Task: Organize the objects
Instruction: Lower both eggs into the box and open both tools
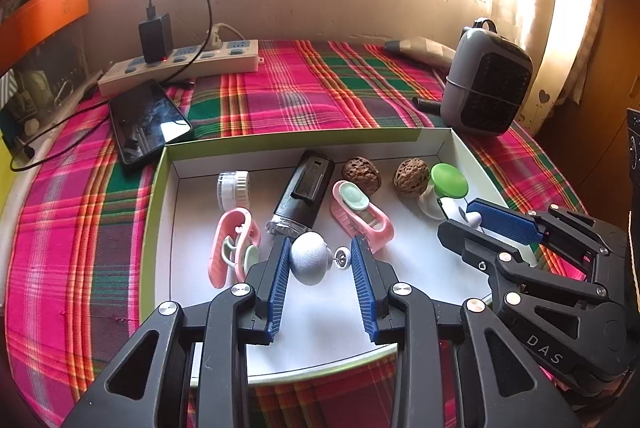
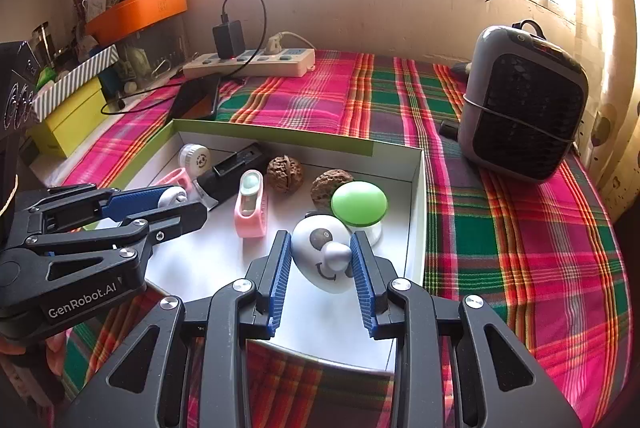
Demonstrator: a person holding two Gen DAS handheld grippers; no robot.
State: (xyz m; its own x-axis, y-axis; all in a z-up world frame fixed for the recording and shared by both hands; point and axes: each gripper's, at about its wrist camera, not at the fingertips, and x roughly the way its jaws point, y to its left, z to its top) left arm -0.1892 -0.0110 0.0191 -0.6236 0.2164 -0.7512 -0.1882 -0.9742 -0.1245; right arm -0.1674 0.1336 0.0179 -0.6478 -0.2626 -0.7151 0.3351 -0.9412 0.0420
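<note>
Left claw grips a grey knob over the box, near middle. Right claw grips a white face toy beside the green mushroom. Advice: lower each into bare floor, clear of clips, then release.

Right gripper body: the right gripper, seen from the left wrist camera, carries pale capitals "DAS" on its black frame, low near the pivot.
Left gripper body: the left gripper, seen from the right wrist camera, reads "GenRobot.AI" in white along its black side.
Orange box: a small mark on its front, too blurred to read.
</note>
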